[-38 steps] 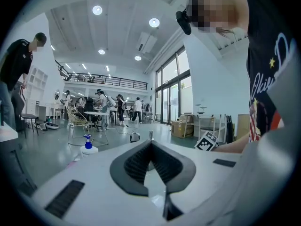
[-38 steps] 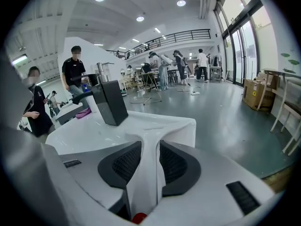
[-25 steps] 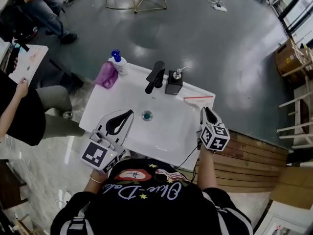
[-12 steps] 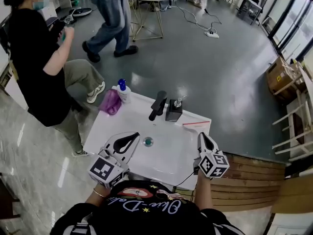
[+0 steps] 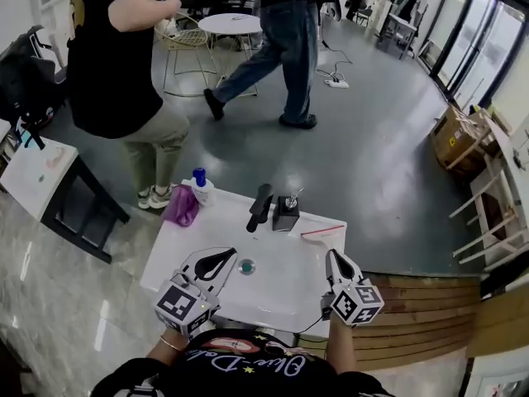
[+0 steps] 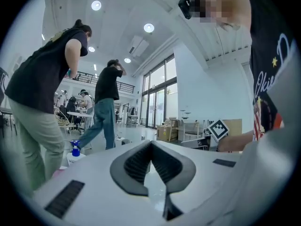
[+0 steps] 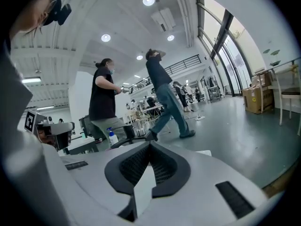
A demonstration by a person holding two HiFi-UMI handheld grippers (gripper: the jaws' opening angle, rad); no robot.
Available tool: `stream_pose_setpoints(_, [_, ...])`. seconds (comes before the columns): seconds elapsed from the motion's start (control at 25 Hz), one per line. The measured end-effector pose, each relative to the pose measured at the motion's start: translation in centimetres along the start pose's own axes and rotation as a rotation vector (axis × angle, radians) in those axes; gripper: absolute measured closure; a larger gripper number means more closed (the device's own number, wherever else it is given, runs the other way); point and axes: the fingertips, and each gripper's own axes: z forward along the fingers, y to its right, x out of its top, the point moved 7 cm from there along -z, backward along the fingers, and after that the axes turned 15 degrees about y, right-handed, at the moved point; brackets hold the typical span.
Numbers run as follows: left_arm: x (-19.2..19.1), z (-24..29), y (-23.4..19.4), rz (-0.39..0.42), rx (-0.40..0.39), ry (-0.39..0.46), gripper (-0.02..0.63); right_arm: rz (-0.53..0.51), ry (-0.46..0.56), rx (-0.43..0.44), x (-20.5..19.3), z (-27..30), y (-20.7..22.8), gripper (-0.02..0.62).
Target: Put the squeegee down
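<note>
Black faucet (image 5: 259,207) and soap dispenser (image 5: 286,213) stand on the sink's (image 5: 187,243) rim.

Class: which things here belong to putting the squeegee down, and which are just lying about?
Job in hand: squeegee, lying on the sink rim; right gripper, shut and empty.
Lying about: faucet, soap dispenser, purple cloth, spray bottle; left gripper, shut, empty.

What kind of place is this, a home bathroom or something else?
Probably not a home: it looks like an open workshop or studio hall. The white washbasin stands alone on a wide grey floor, with tall glass doors, cardboard boxes and a round table nearby.
</note>
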Motion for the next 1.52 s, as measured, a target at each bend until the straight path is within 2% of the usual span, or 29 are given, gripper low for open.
stream_pose_setpoints(0.88, [-0.6, 1.9, 0.9, -0.026, -0.2, 0.022, 0.597, 0.003, 0.116, -0.045, 3.5, -5.3, -4.7, 0.584])
stream_pose_setpoints(1.52, [-1.6, 2.0, 0.8, -0.053, -0.25, 0.031, 0.597, -0.019, 0.144, -0.077, 3.5, -6.7, -6.0, 0.584])
